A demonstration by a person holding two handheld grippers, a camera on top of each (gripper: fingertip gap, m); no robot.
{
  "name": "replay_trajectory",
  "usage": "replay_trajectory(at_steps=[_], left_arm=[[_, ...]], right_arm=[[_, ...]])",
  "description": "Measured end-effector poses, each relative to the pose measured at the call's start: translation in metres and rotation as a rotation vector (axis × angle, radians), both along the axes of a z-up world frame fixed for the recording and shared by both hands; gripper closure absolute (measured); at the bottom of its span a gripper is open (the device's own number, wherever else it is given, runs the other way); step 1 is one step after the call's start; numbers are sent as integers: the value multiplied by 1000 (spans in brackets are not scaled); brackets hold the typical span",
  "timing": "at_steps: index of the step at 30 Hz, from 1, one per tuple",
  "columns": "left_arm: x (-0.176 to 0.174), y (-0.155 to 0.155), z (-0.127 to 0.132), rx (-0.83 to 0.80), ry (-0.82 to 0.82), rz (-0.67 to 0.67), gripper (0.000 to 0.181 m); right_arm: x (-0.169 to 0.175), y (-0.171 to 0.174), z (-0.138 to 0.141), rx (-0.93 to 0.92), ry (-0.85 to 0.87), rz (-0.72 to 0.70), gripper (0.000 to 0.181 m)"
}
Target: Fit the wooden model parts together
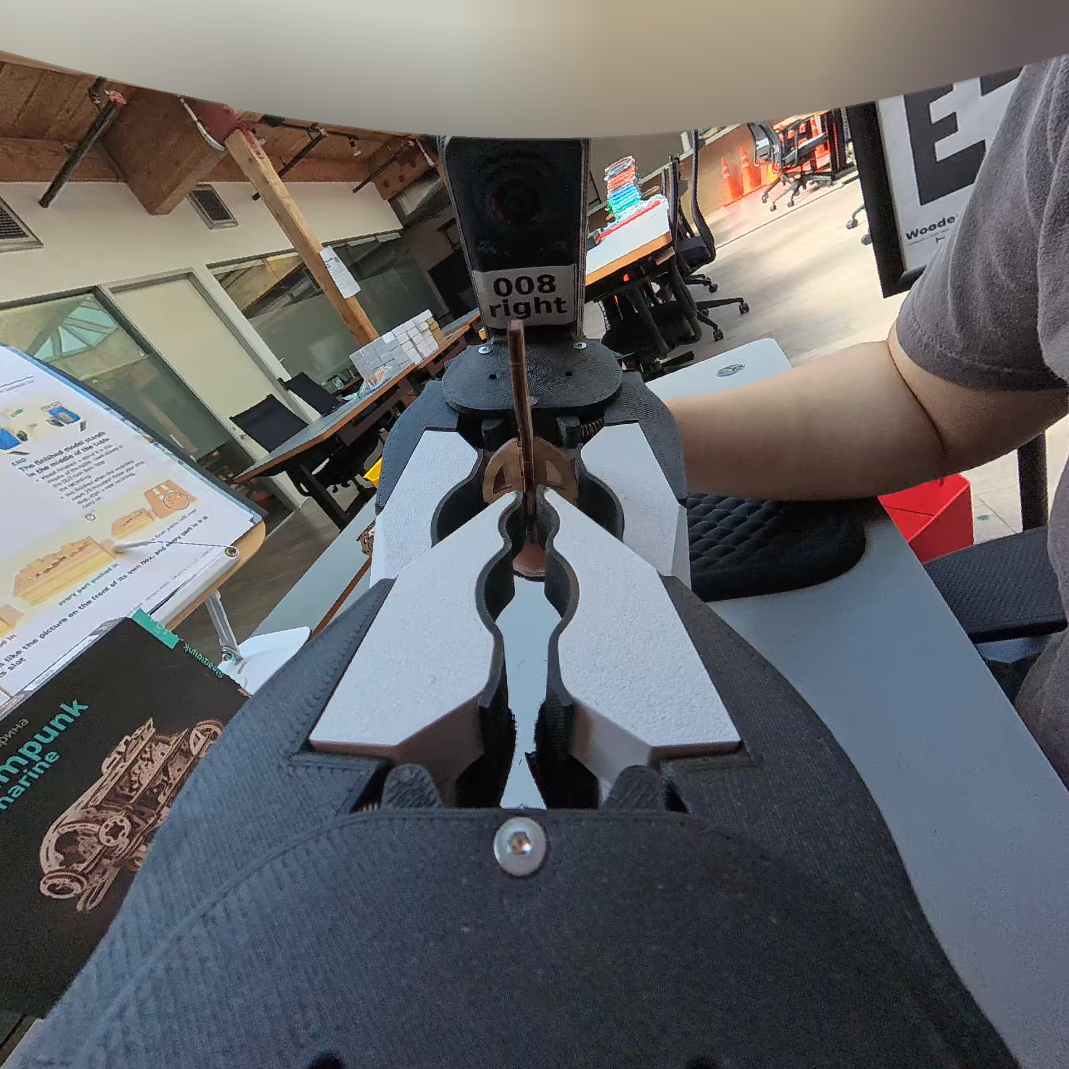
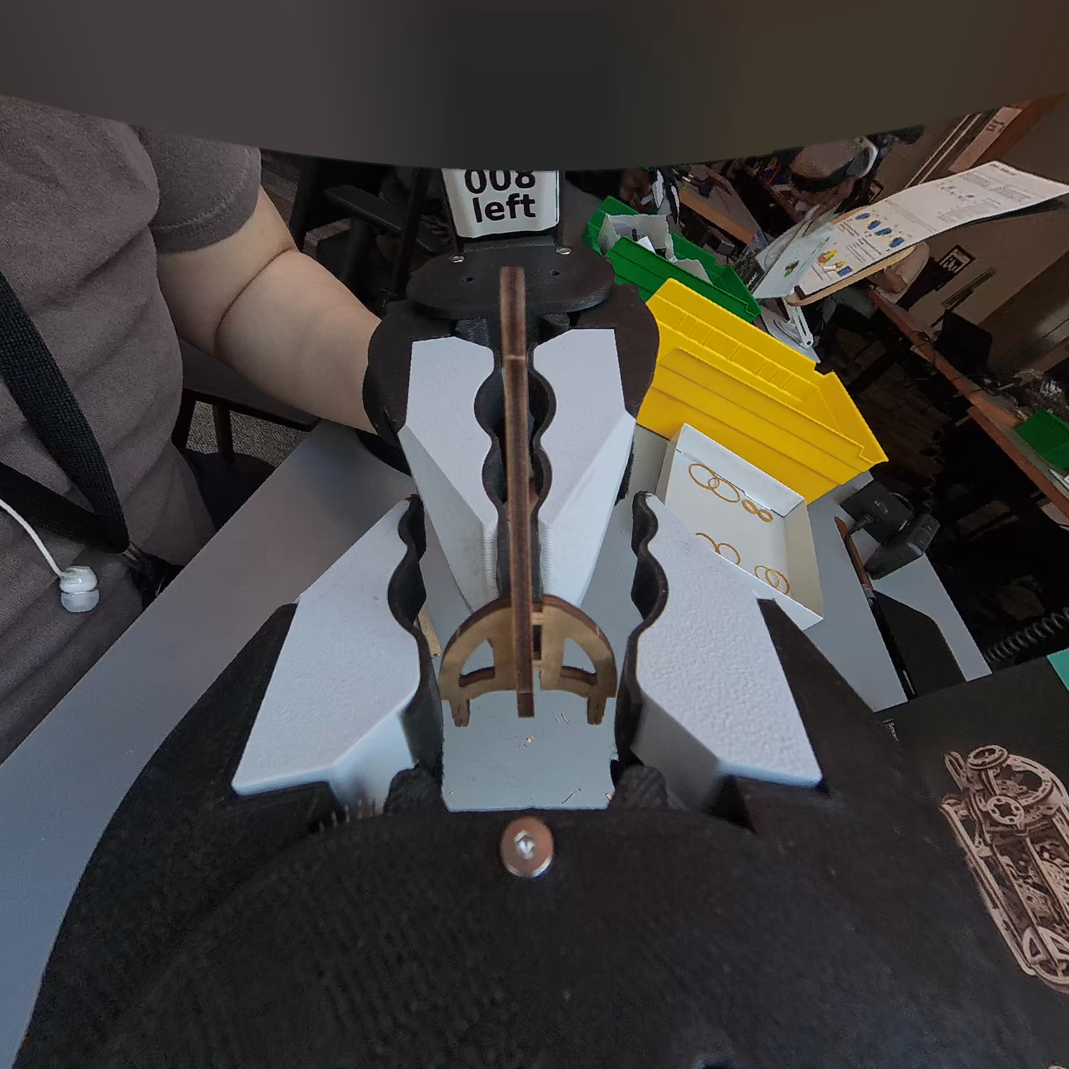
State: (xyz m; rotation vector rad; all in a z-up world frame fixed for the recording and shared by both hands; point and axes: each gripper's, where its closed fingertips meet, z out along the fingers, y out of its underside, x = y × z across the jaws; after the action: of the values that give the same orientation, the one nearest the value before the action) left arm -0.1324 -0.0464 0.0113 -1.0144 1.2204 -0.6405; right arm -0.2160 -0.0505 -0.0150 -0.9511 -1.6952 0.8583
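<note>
A thin wooden plate (image 1: pixel 516 393) is seen edge-on, standing upright between the two grippers. My left gripper (image 1: pixel 529 497) is shut on its lower edge. A half-round wooden arch piece (image 2: pixel 480 648) sits slotted across the plate (image 2: pixel 515 439) at the end nearest the right wrist camera; it also shows behind my left fingertips (image 1: pixel 500 471). My right gripper (image 2: pixel 529 509) is open, one finger on each side of the arch piece, touching neither part. Its white fingers (image 1: pixel 428 480) face the left wrist camera. The left gripper's fingers (image 2: pixel 451 405) clamp the plate in the right wrist view.
Both grippers are above a grey table (image 1: pixel 839 636). A black kit box (image 1: pixel 104 781) and an instruction sheet on a stand (image 1: pixel 104 491) are on one side. Yellow bins (image 2: pixel 752 393), a green bin (image 2: pixel 665 260) and a white tray of rubber rings (image 2: pixel 746 520) stand beyond. The person's arm (image 1: pixel 810 416) rests alongside. Tip to tip, the grippers are about 7 cm apart.
</note>
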Motion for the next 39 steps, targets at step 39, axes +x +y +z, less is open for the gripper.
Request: replay_trajectory(at_steps=[39], left_arm=[[4,-1,-8,-54,22,-22,181]], right_arm=[[0,-3,-6,0,-1,-13,106]])
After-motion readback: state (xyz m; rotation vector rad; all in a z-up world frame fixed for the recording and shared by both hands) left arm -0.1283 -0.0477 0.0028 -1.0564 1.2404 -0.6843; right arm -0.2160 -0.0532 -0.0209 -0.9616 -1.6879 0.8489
